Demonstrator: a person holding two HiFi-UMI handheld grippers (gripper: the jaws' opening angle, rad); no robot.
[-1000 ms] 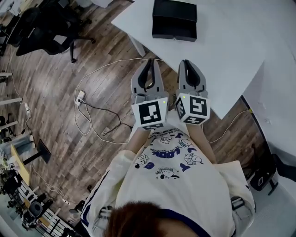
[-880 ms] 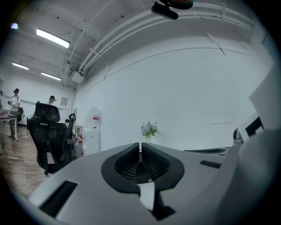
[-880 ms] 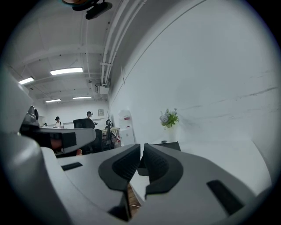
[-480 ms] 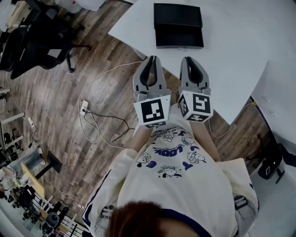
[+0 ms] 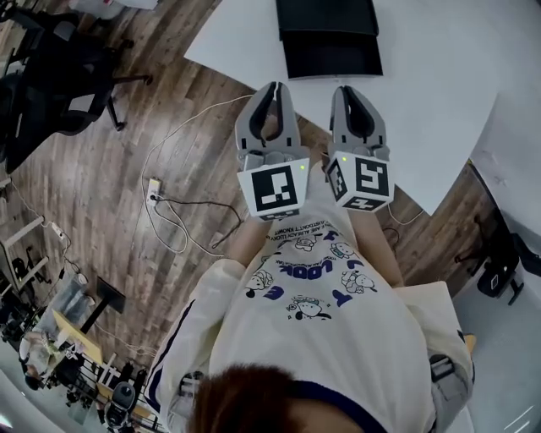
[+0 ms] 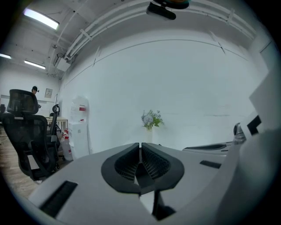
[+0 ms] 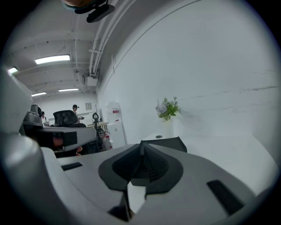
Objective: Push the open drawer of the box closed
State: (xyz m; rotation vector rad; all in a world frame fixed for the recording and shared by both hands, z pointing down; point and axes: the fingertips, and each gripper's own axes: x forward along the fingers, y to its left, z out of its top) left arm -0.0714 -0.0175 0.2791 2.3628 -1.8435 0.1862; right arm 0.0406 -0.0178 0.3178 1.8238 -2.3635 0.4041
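The black box (image 5: 325,15) lies on the white table (image 5: 439,110) at the top of the head view. Its open drawer (image 5: 331,56) sticks out toward me. In the right gripper view the box (image 7: 170,143) shows just beyond the jaw tips. My right gripper (image 5: 350,90) is shut and empty, its tip over the table edge just short of the drawer front. Beside it, my left gripper (image 5: 271,86) is also shut and empty, near the table's edge, left of the drawer. The jaws meet in both gripper views (image 6: 140,145) (image 7: 142,143).
A black office chair (image 5: 51,76) stands on the wooden floor at the left. Cables and a power strip (image 5: 154,188) lie on the floor below the table edge. A vase of flowers (image 6: 150,119) stands by the far wall. A dark bag (image 5: 499,275) sits at the right.
Both grippers have moved forward toward the box, and the gap to the drawer front has shrunk. The box now sits higher in the head view.
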